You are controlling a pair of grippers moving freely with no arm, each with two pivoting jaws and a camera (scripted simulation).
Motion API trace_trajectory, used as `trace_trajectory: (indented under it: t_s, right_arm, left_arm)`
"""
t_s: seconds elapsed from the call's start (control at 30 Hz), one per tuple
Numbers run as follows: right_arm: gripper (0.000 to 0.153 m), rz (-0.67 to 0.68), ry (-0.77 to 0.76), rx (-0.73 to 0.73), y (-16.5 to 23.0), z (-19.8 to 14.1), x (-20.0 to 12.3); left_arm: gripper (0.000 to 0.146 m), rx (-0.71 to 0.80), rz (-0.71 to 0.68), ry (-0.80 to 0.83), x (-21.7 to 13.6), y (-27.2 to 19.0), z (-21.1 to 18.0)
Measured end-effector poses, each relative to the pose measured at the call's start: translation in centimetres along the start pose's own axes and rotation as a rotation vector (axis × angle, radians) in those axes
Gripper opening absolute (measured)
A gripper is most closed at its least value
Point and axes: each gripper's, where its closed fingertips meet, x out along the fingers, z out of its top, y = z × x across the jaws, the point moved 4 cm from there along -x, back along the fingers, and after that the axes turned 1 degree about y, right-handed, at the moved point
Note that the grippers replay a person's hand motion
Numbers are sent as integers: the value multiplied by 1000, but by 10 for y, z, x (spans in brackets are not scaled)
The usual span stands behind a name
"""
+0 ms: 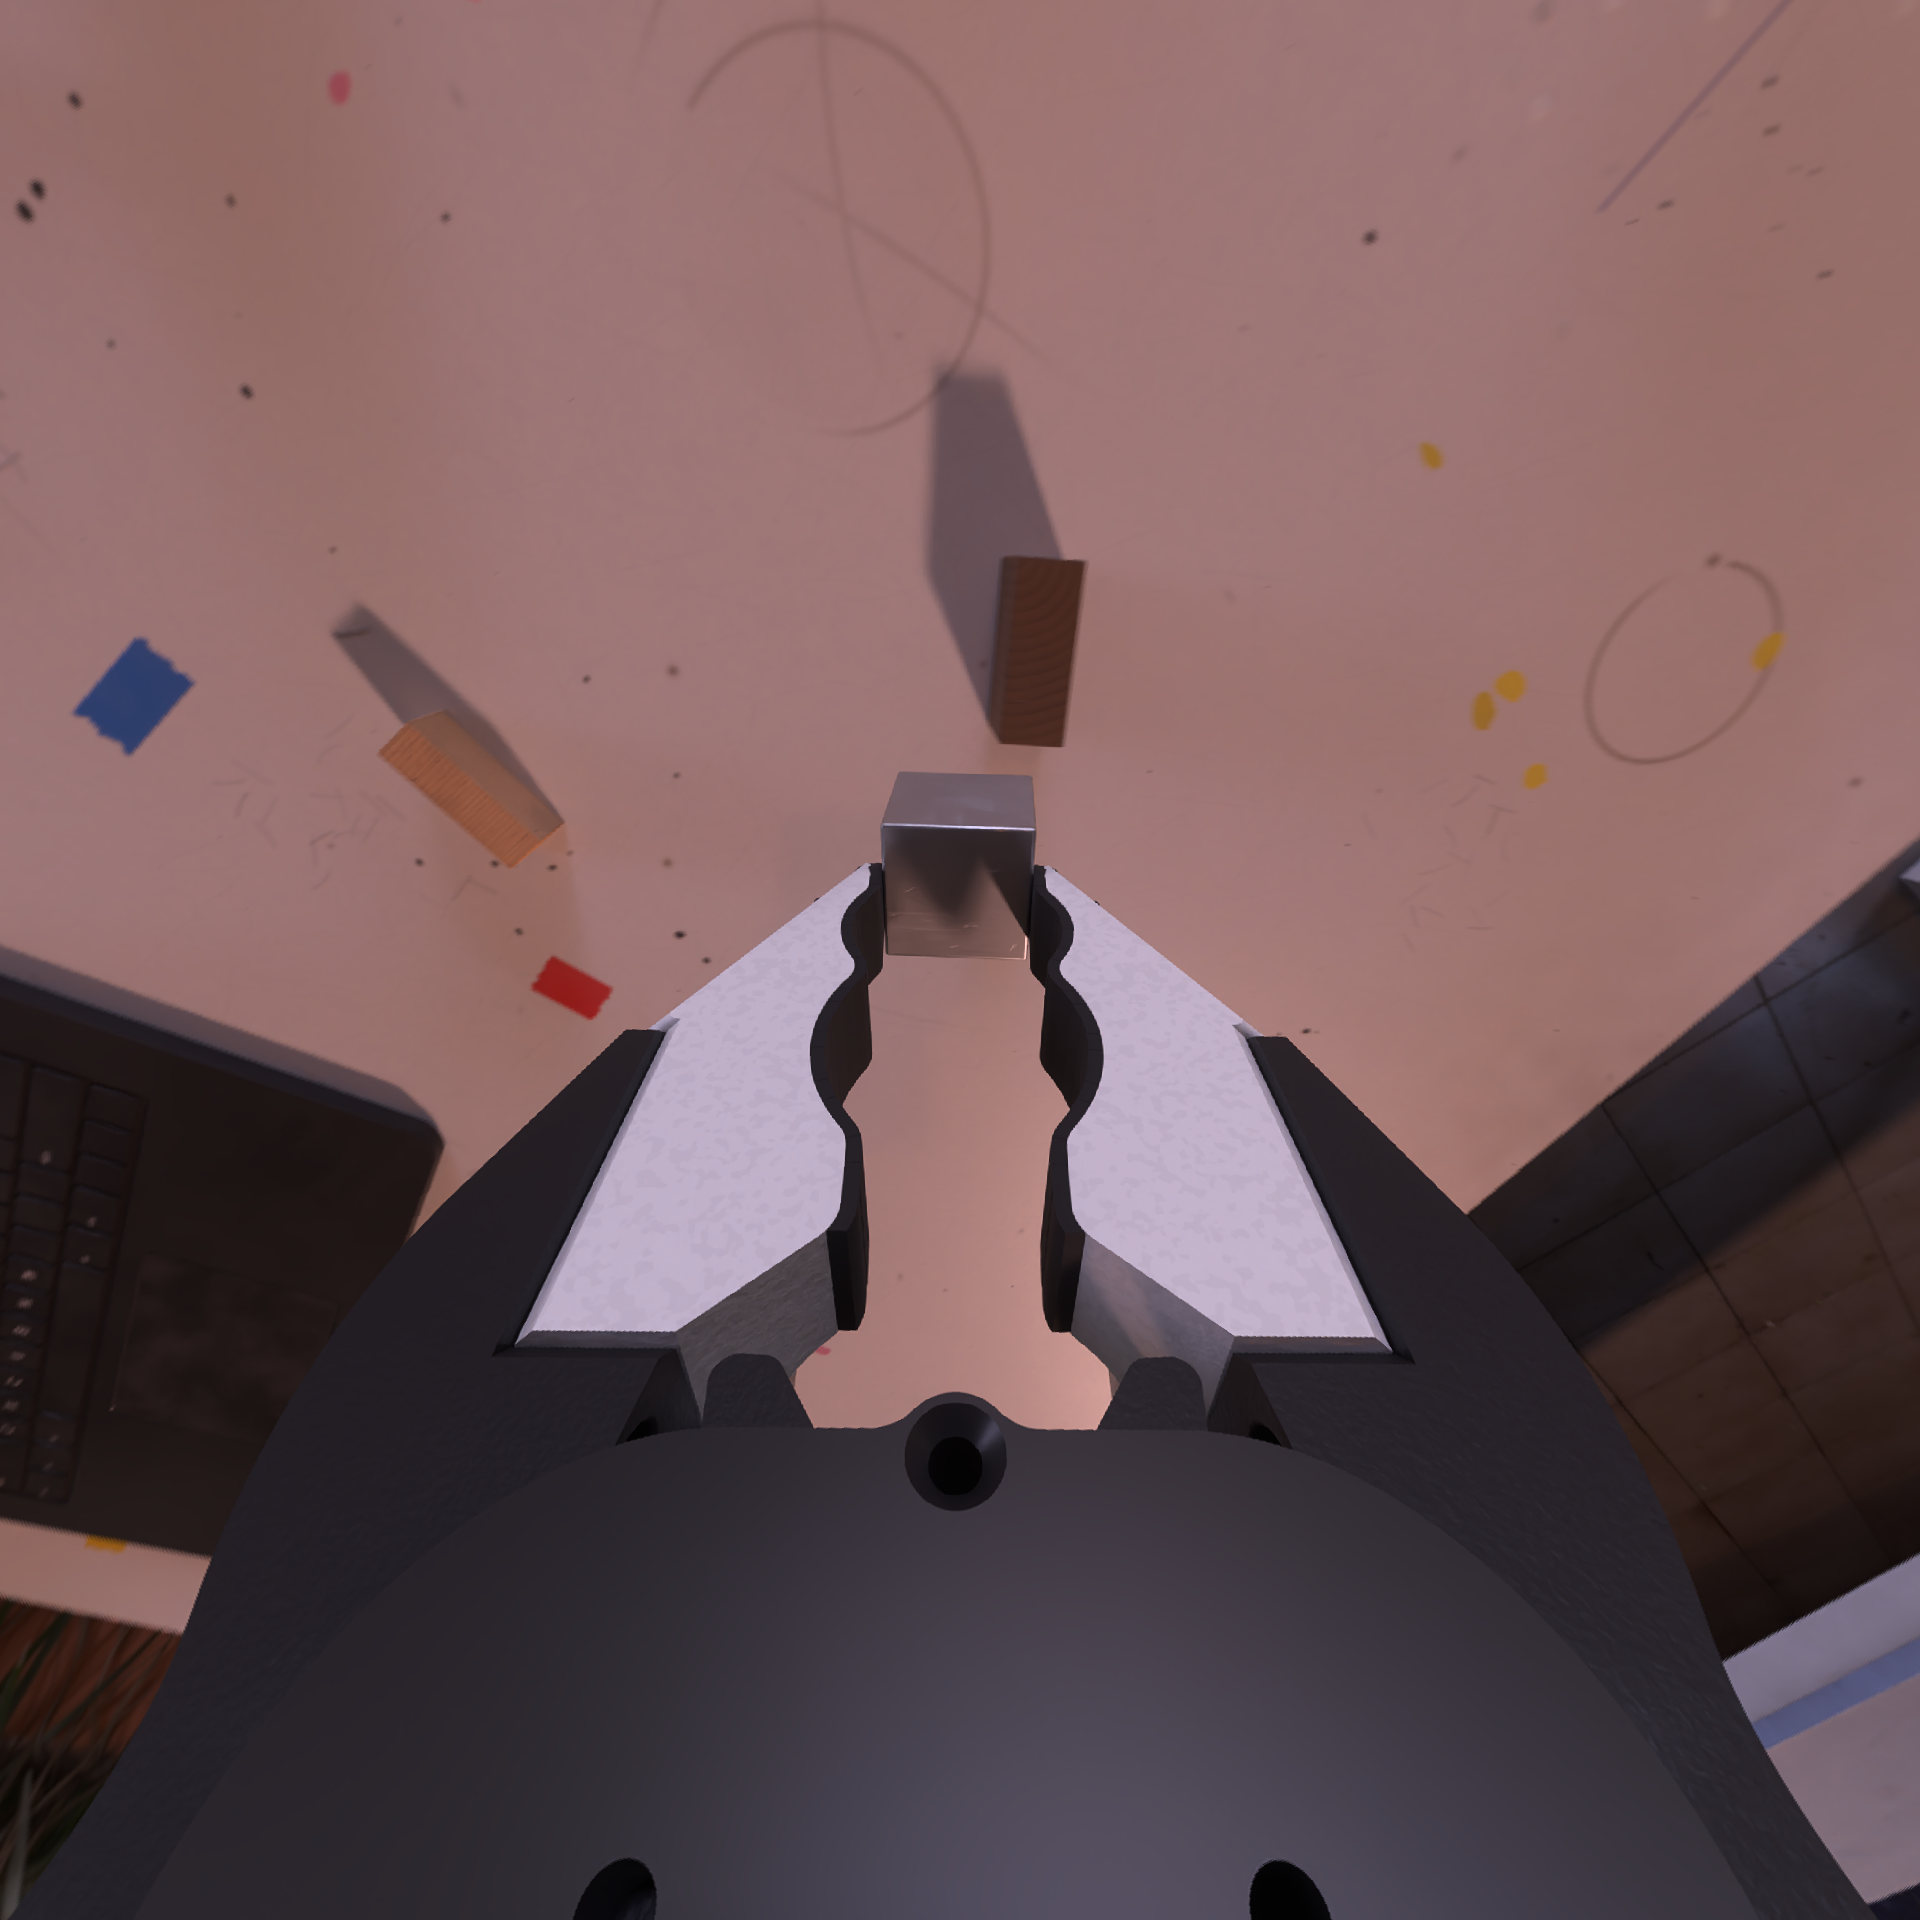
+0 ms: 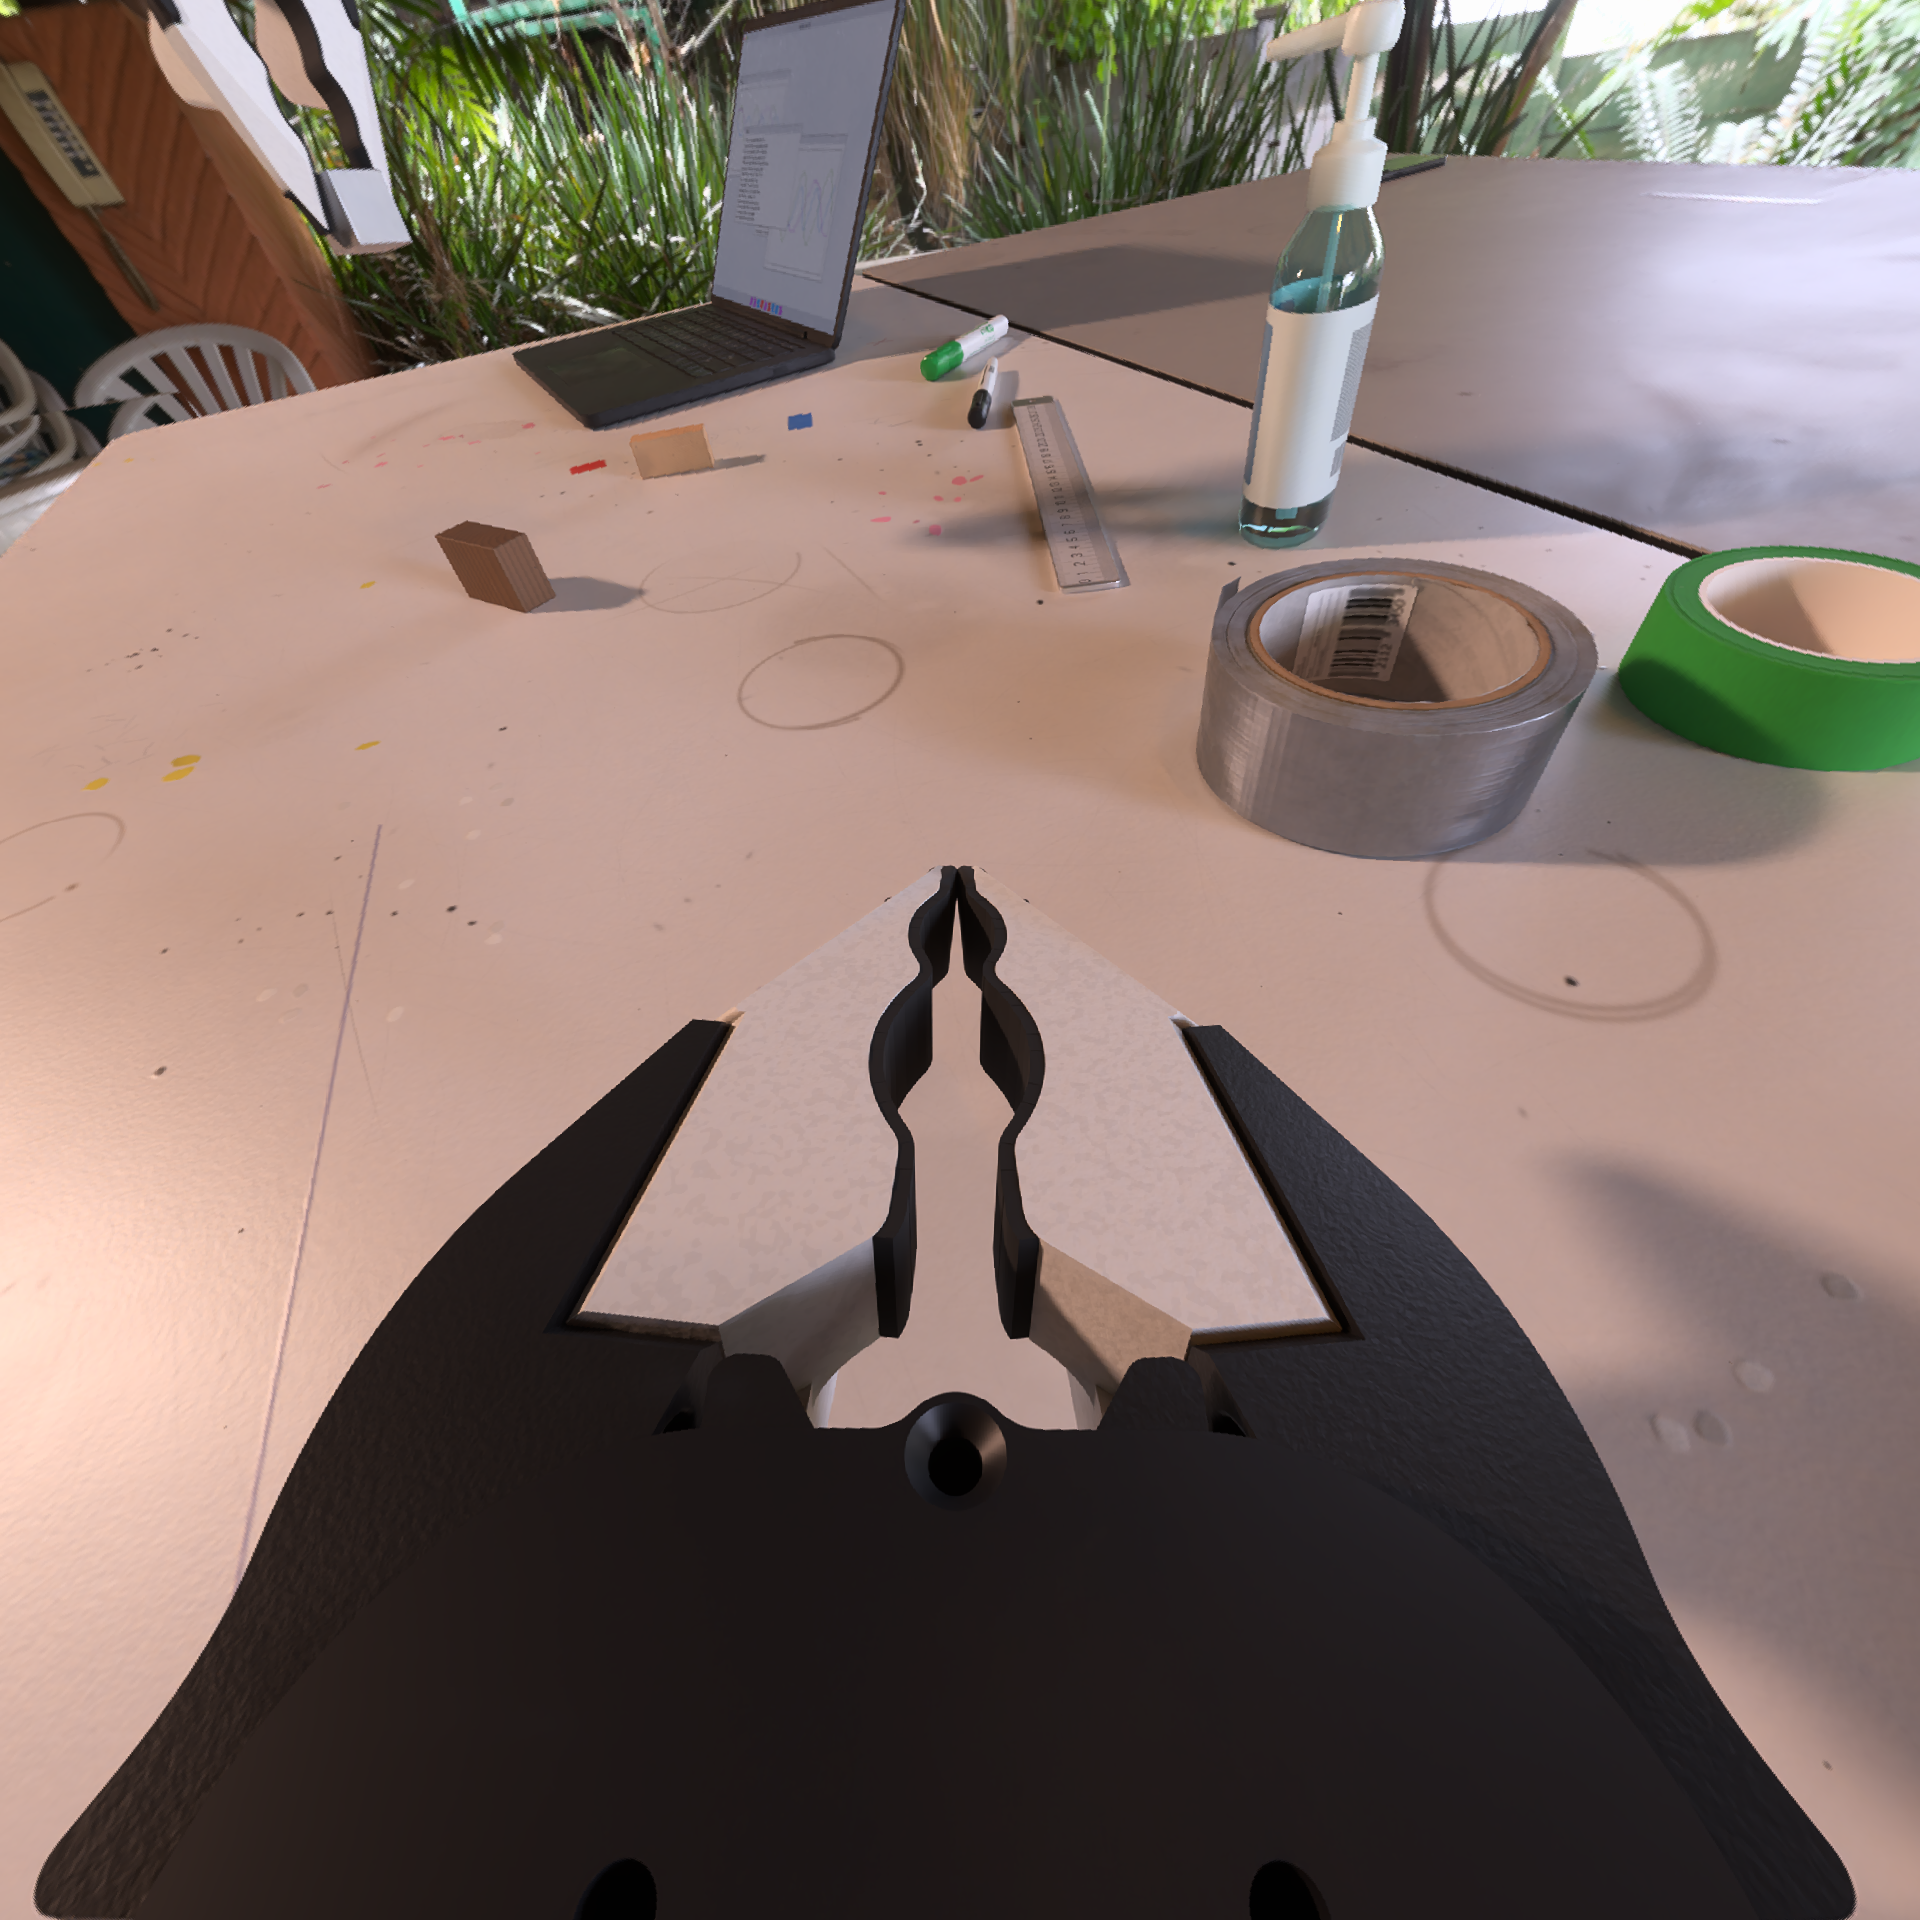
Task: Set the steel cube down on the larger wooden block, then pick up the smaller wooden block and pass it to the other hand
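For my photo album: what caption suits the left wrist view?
Hand-held gripper holding a steel cube above a table with two wooden blocks.

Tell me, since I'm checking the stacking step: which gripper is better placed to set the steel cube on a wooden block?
Left. The left gripper already holds the steel cube above the table, both blocks ahead; the right gripper is shut, empty.

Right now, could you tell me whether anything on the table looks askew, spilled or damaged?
Nothing looks spilled or damaged. The table carries only paint flecks and pencil marks. The steel cube sits squarely in the left gripper, and the dark wooden block and the pale wooden block both lie flat.
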Motion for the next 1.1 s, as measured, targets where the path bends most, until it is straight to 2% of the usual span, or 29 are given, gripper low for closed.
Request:
trace_trajectory:
  t_s: [0.1,0.27,0.73,0.8,0.9,1.0,1.1]
  right_arm:
    - [0,-6,-7,-2,0,1,-3]
    - [0,-13,-24,15,-2,2,-6]
    - [0,0,4,19,0,-3,0]
    - [0,2,7,19,0,-3,1]
    - [0,4,8,18,1,-3,1]
    - [0,9,9,16,2,-3,2]
    - [0,9,9,13,2,-3,1]
  left_arm:
    - [27,-4,54,45,15,11,0]
    - [27,60,32,34,55,-9,12]
    - [27,74,162,24,116,-27,12]
    - [27,66,137,-1,115,-27,13]
    - [52,11,127,-87,93,-15,15]
    - [53,-41,219,-119,71,17,11]
    - [52,-71,304,-91,63,57,3]
